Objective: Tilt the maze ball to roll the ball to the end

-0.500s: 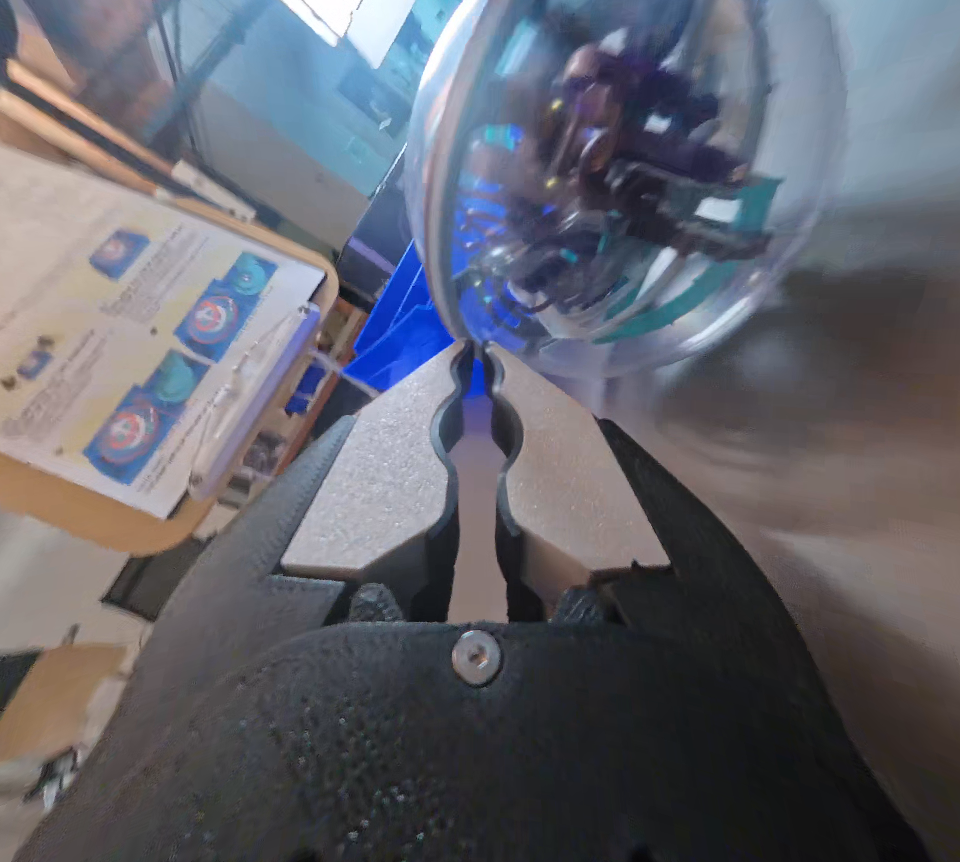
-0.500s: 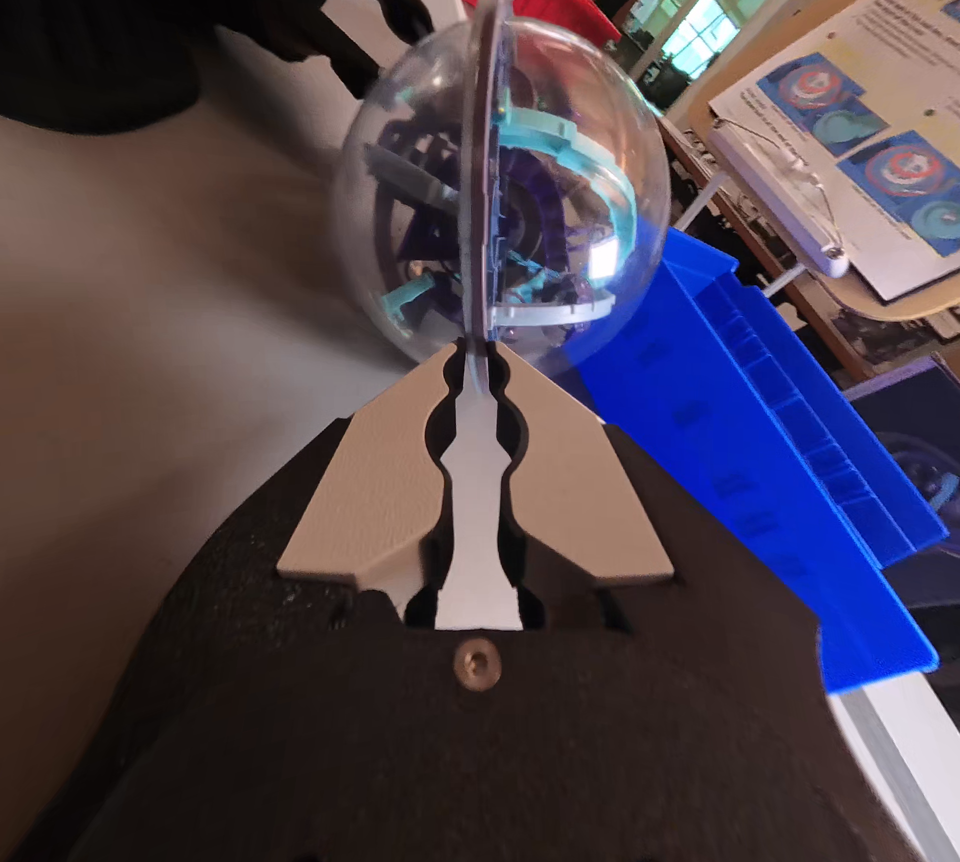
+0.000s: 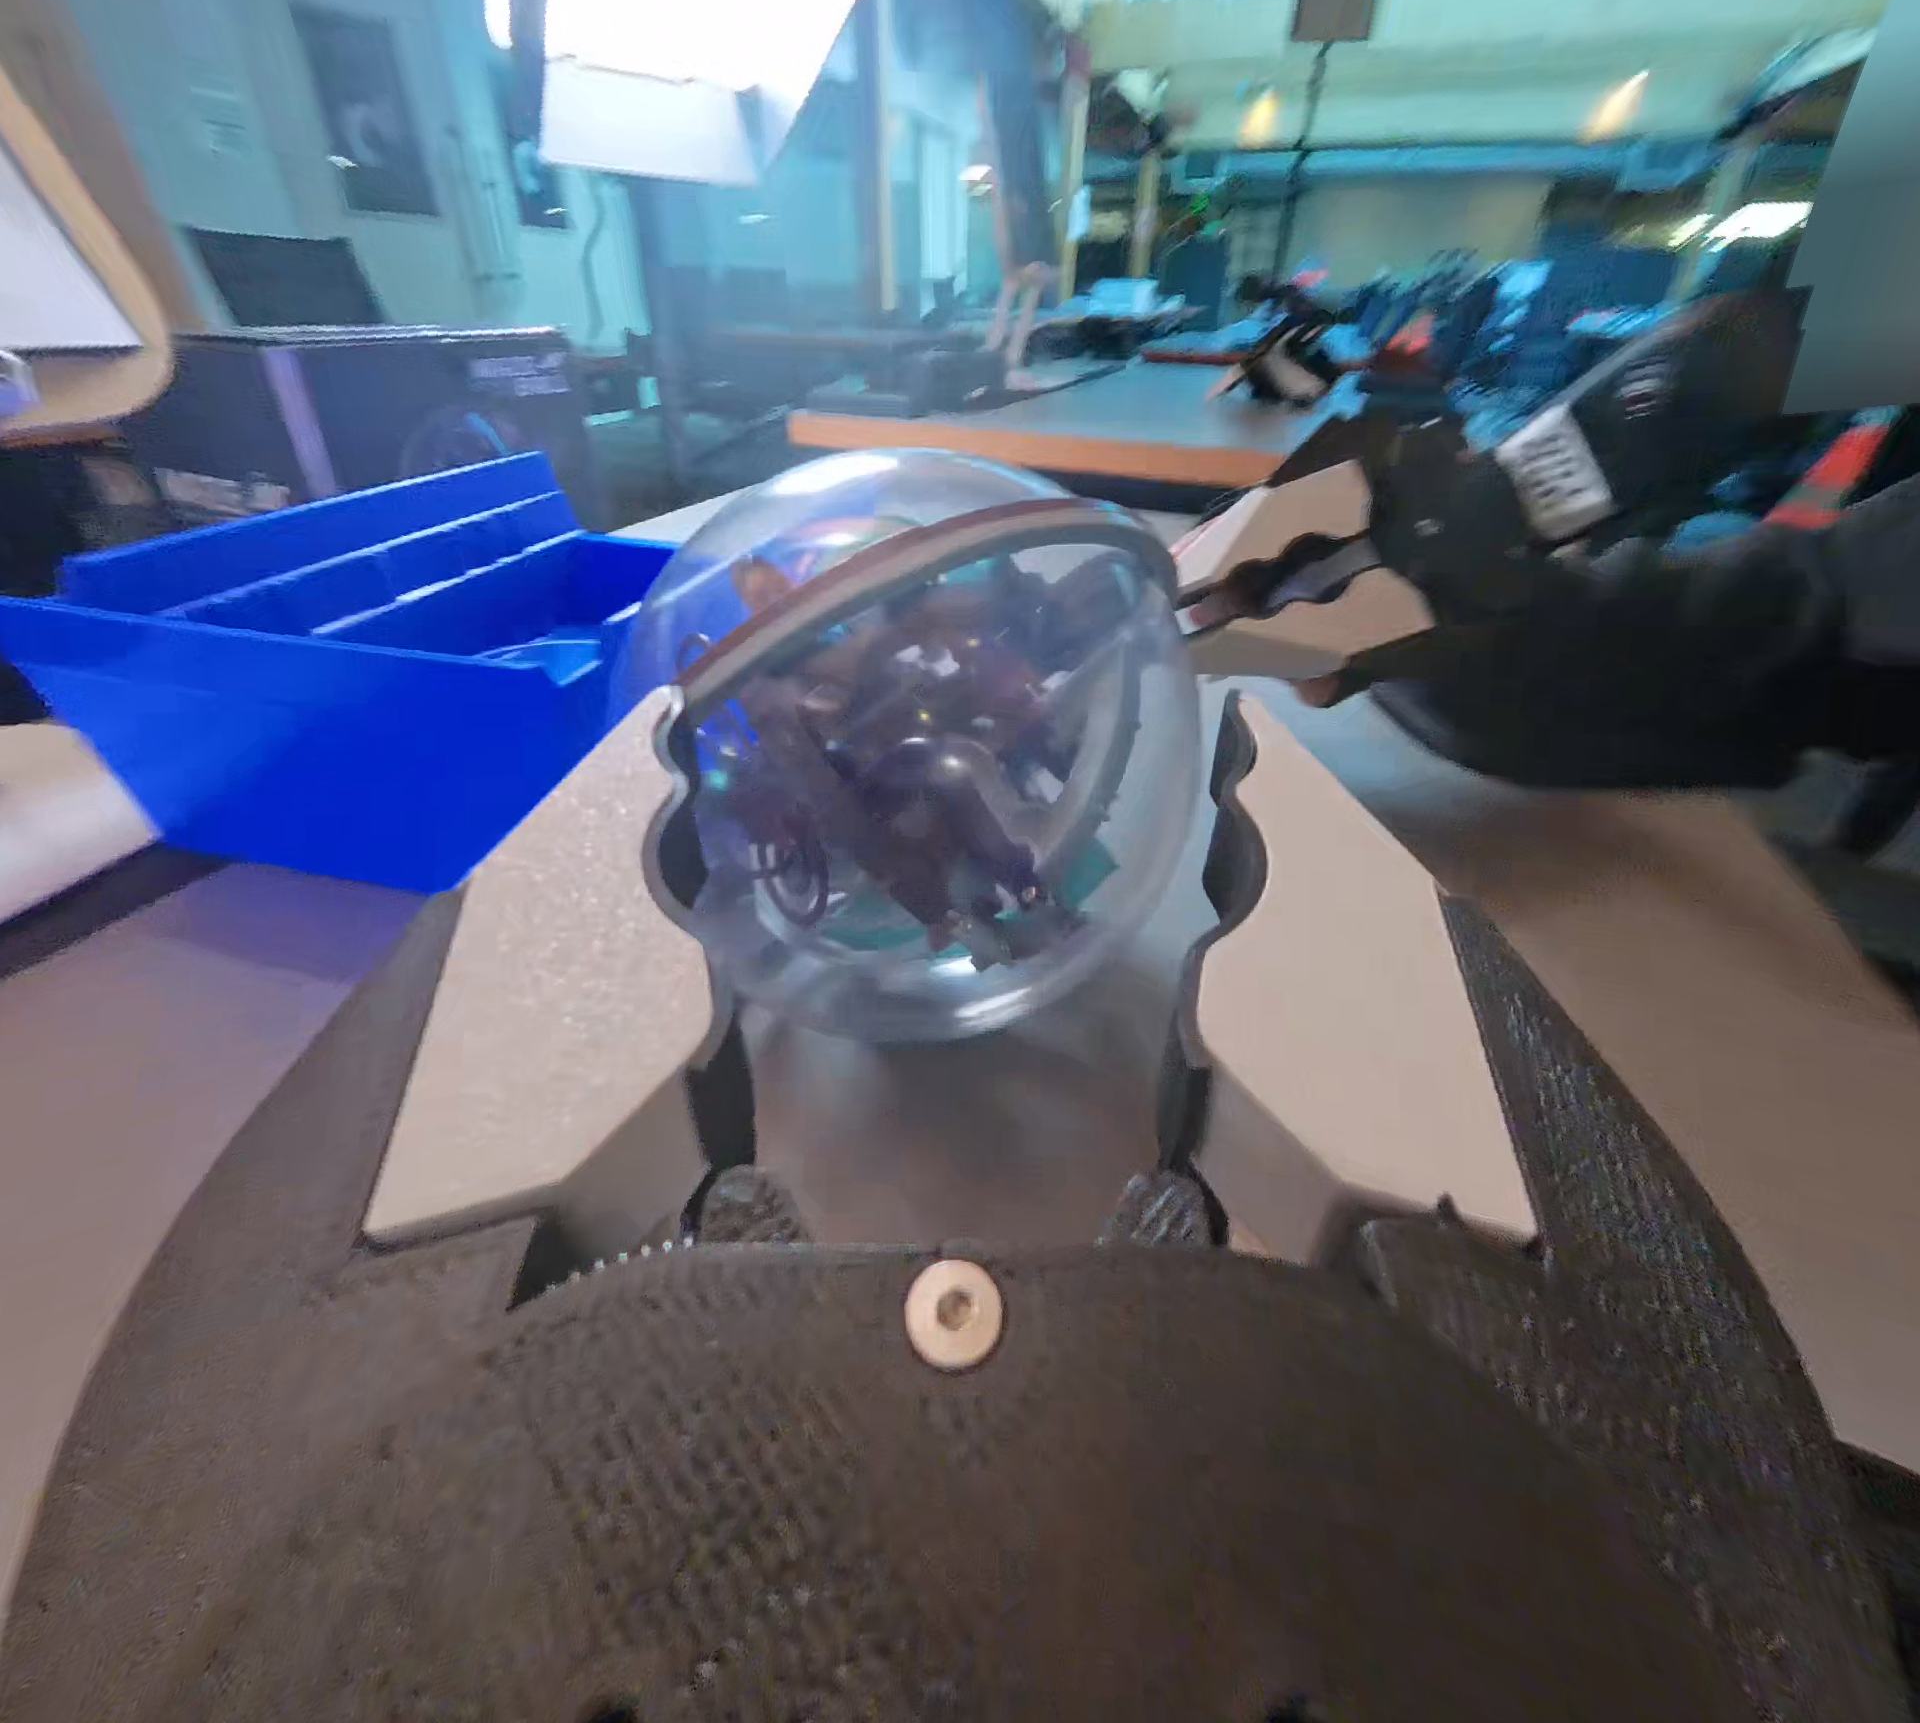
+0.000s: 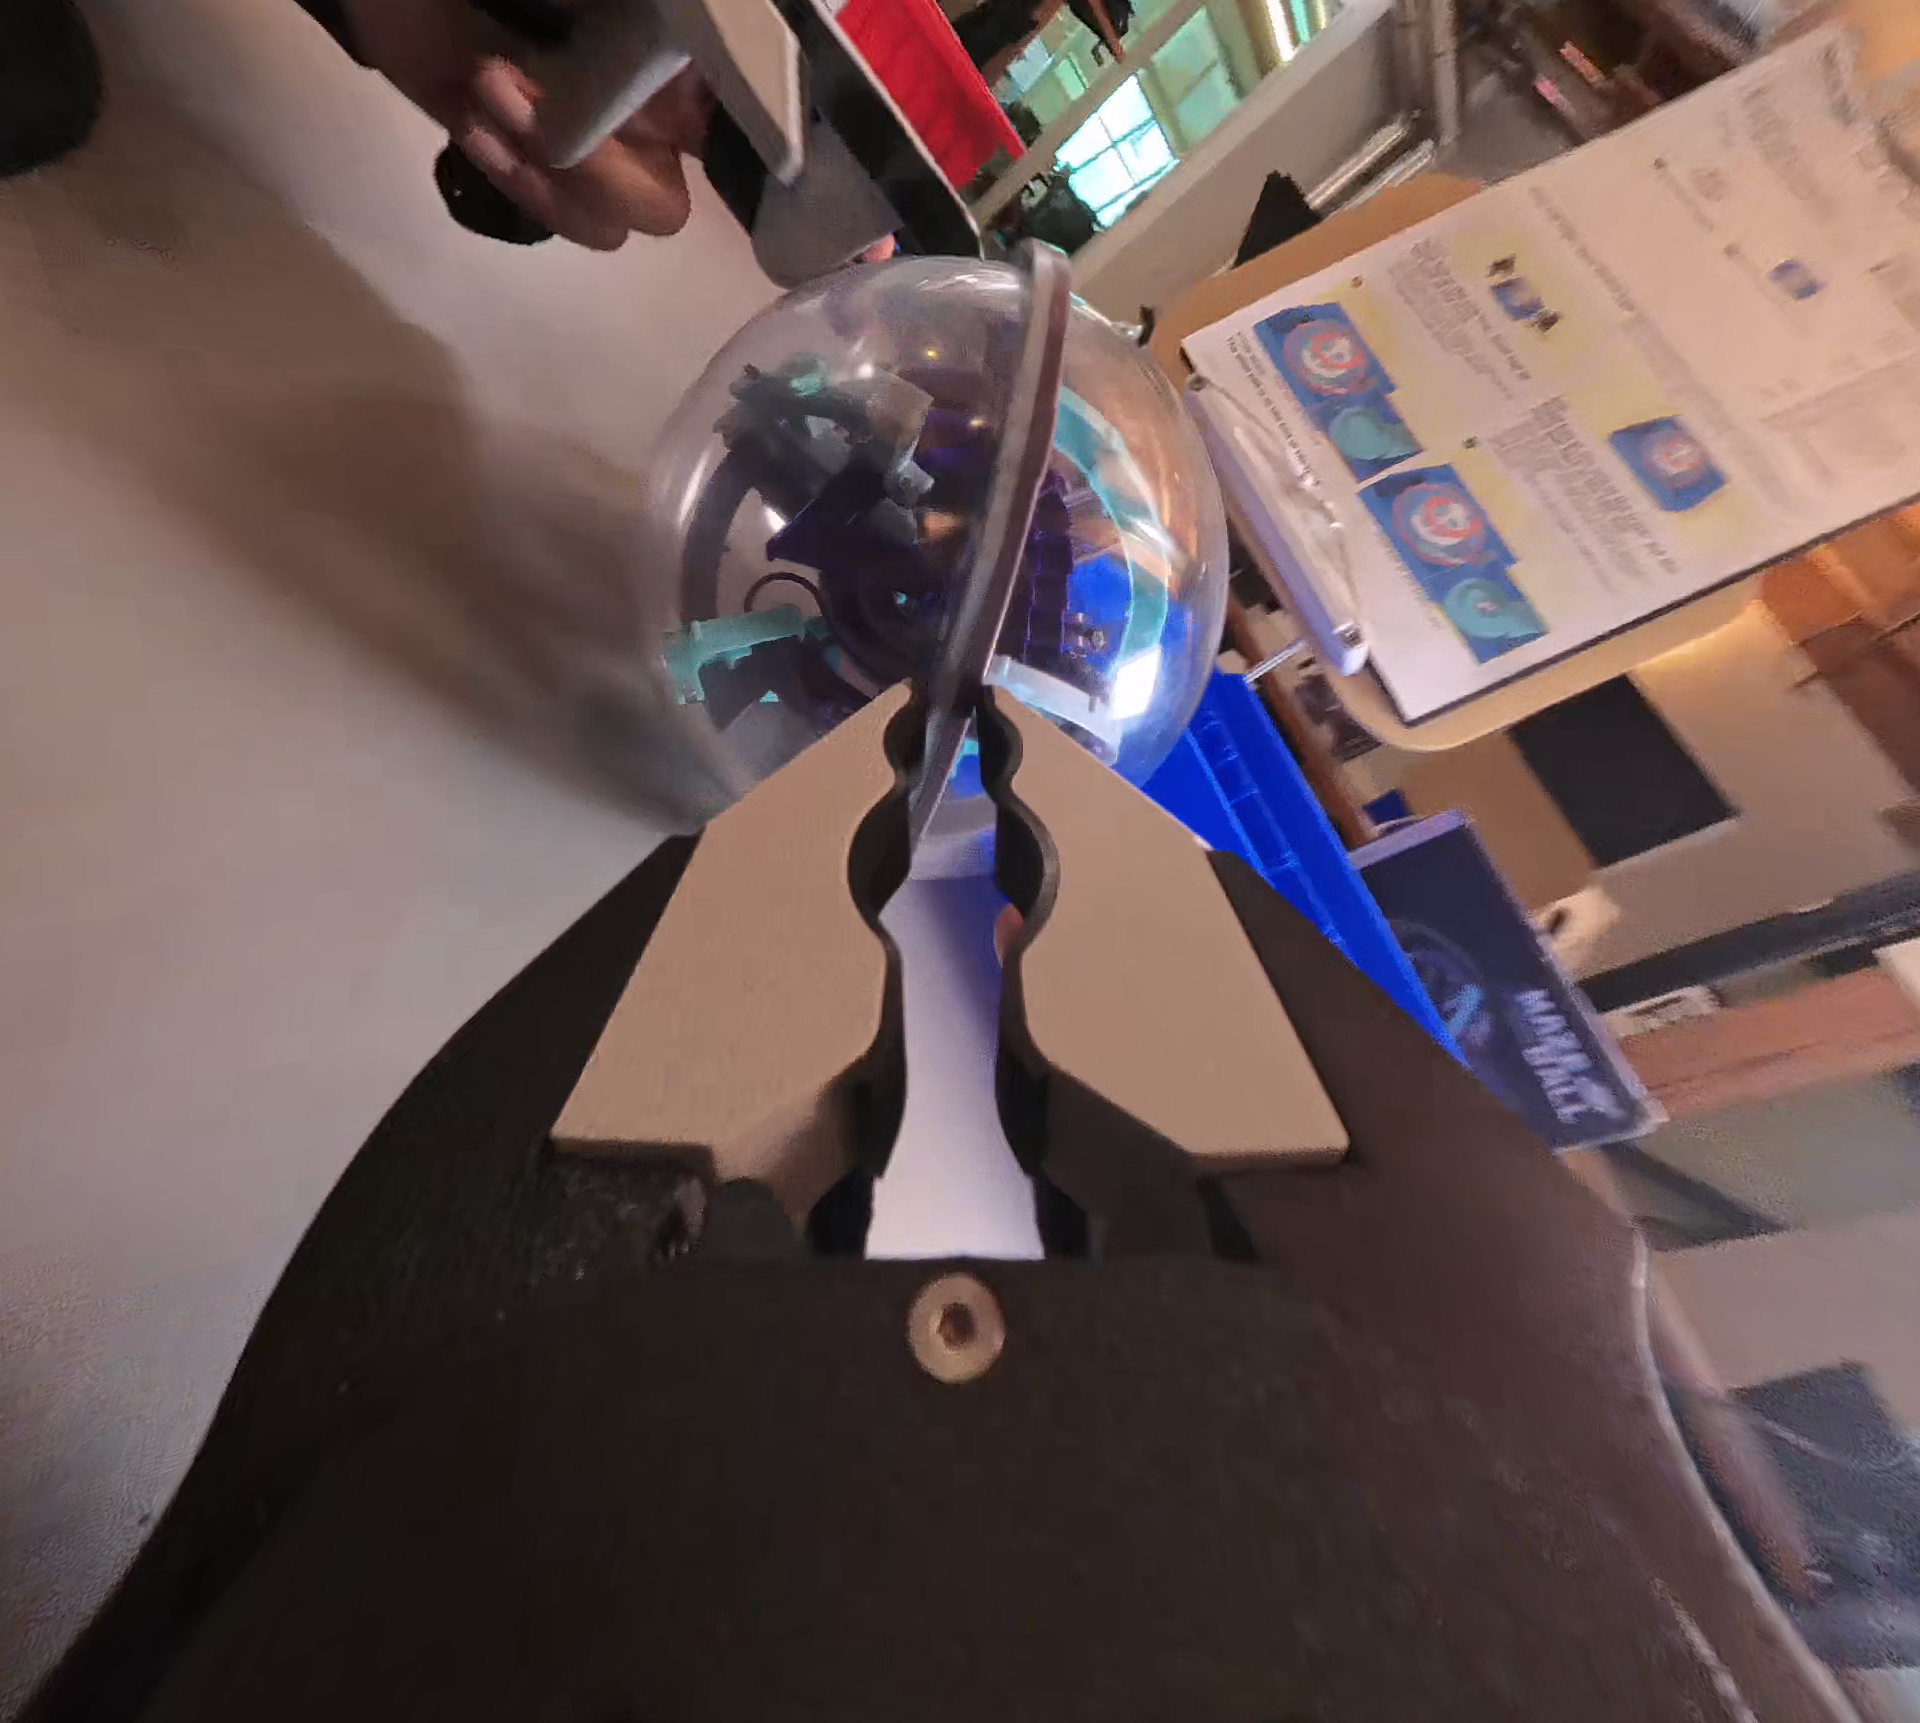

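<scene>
Looks light, rigid, slick: maze ball [image 4: 940, 520] pinched at its rim flange by right hand-held gripper [image 4: 948, 712], left hand-held gripper [image 3: 940, 728] spread wide.

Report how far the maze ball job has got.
Done: the maze ball is picked up, the right gripper shut on its equator rim. In hand: the left gripper is open, its fingers either side of the sphere, not gripping. Left: rolling the small ball to the end; I cannot find it among the blurred tracks.

Glossy clear plastic maze ball [image 4: 935, 520]; matt grainy black tool [image 3: 940, 738] body; smooth blue plastic bin [image 3: 312, 717].
</scene>
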A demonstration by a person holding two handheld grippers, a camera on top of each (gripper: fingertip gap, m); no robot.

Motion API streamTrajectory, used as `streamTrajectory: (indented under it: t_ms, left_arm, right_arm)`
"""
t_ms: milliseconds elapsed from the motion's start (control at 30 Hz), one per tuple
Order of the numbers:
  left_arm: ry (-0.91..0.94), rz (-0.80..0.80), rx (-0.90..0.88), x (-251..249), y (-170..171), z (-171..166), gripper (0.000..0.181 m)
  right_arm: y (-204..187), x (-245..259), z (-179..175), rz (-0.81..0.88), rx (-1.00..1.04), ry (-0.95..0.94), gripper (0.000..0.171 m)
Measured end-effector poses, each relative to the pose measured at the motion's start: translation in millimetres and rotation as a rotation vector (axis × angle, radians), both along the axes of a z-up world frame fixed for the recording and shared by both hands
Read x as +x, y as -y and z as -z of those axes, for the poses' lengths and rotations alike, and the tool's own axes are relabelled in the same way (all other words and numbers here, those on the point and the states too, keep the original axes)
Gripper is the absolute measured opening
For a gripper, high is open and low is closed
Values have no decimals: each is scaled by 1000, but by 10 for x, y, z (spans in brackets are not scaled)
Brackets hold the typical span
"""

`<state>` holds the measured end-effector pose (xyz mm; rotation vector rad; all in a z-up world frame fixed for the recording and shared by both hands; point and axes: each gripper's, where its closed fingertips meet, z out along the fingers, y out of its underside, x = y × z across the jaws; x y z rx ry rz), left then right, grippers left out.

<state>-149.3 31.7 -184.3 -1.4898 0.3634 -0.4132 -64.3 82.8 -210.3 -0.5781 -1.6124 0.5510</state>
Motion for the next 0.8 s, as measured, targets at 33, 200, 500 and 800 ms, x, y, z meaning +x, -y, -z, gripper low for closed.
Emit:
streamTrajectory:
  t_ms: [33, 200, 500, 800]
  left_arm:
    - [-38, -32, 9, -13, -14, 1, 91]
    - [221, -17, -83, -302, 2, -25, 90]
    - [902, 239, -303, -449, -52, 125, 53]
    - [821, 179, -402, -361, -70, 296, 43]
  right_arm:
    - [18, -13, 0, 8, 53, -12, 7]
    - [97, 11, 35, 27, 473, -51, 6]
    - [306, 34, 149, -39, 651, -8, 5]
    - [616, 21, 395, -162, 657, 57, 6]
